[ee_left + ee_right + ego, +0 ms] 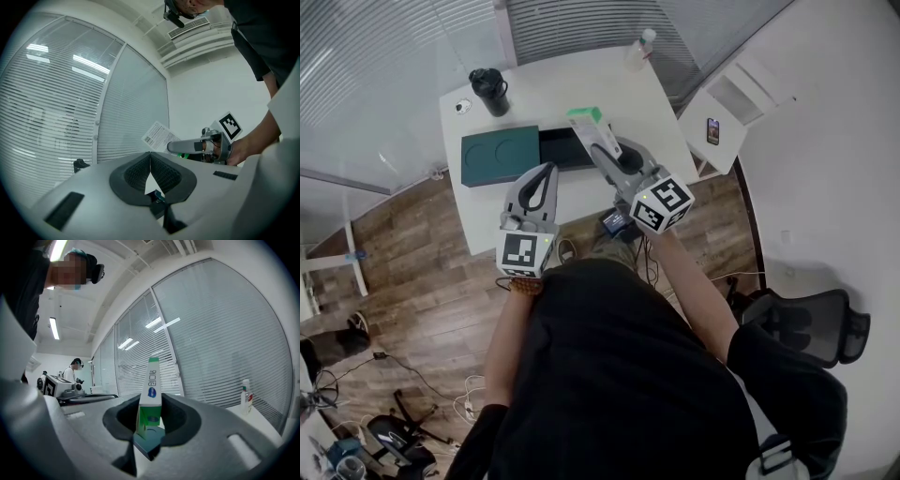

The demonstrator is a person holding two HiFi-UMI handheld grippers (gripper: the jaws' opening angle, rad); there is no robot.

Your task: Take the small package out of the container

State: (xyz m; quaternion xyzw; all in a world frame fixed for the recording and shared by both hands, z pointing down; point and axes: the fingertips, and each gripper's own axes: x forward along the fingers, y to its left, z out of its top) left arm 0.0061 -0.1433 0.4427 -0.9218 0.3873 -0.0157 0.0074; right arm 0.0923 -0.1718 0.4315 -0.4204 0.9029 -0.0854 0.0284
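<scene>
While the right claw (602,145) pinches the small package (585,116) upright, held clear above the black container (561,150) on the table (581,80), the left claw (547,172) hovers shut and empty on the near side, seemingly leaving room for the carry.

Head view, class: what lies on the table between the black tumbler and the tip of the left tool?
A dark green tray with two round recesses lies between the black tumbler and the left tool; the head view shows it.
</scene>
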